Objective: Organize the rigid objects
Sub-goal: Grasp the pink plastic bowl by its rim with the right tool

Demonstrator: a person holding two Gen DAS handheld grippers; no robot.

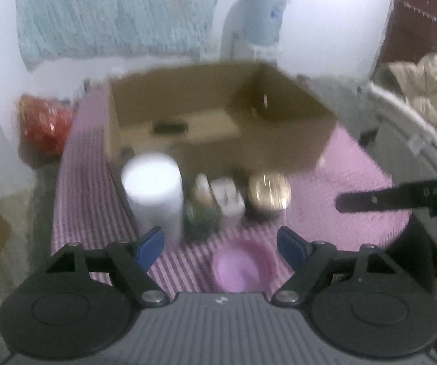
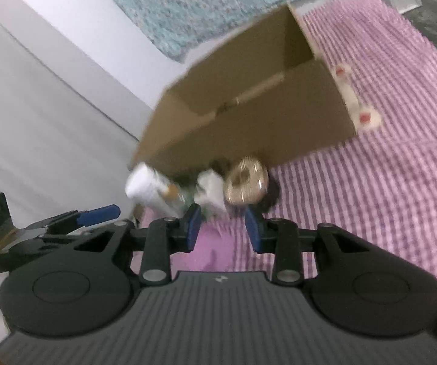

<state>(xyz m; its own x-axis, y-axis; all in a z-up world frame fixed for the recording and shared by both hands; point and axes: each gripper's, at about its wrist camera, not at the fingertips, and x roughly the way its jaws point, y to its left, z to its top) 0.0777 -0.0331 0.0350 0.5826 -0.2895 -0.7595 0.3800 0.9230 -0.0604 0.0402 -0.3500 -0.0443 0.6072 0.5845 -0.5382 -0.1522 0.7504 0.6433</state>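
Note:
An open cardboard box [image 1: 218, 115] [image 2: 249, 115] stands on the pink striped cloth [image 1: 325, 206]. In front of it stand a tall white container [image 1: 153, 188] [image 2: 145, 185], a small green bottle [image 1: 201, 210], a small white jar [image 1: 229, 197] [image 2: 211, 191] and a gold-lidded jar [image 1: 268, 191] [image 2: 246, 184]. A pink bowl [image 1: 242, 266] lies nearest. My left gripper [image 1: 221, 246] hovers wide open over the bowl, holding nothing. My right gripper [image 2: 223, 228] is open with a narrow gap and nothing in it, pointing at the jars; one of its fingers [image 1: 370, 199] reaches in from the right.
A red bag [image 1: 45, 124] lies left of the cloth. A white object with red spots [image 2: 355, 103] lies against the box's right side. Beige clothing [image 1: 422, 91] is piled at the right, and a water dispenser [image 1: 261, 21] stands behind the box.

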